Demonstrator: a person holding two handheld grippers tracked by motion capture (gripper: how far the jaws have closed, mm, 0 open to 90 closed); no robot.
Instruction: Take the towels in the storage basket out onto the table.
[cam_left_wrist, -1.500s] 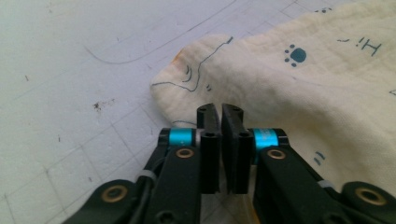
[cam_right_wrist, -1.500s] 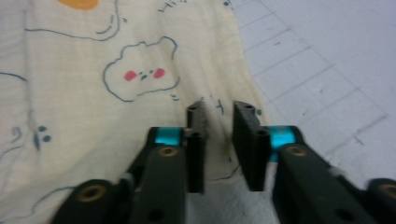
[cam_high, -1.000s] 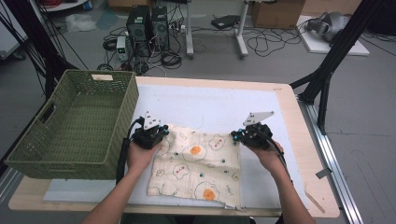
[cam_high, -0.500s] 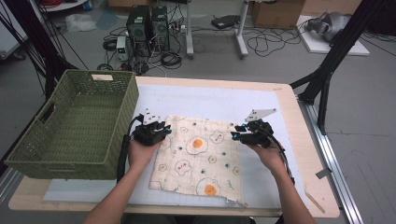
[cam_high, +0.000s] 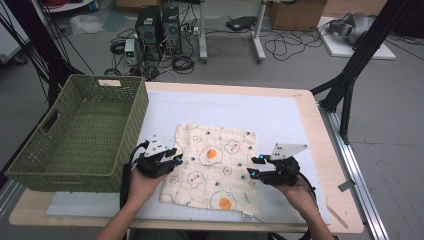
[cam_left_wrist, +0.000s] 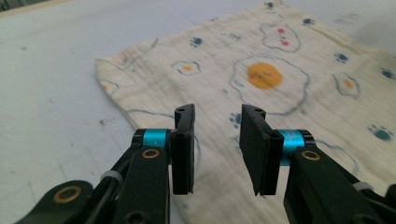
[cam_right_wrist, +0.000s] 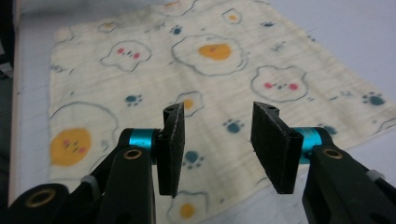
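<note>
Flanking the flat cloth (cam_high: 216, 167), left gripper (cam_high: 176, 161) and right gripper (cam_high: 253, 167), jaws apart.

Your left gripper (cam_left_wrist: 217, 140) rises from six o'clock, its black jaws just opened and standing apart with nothing between them. Past the tips, a cream cloth printed with fried eggs and paw marks (cam_left_wrist: 261, 84) spreads flat toward one o'clock on the white table mat (cam_left_wrist: 56, 70).
</note>
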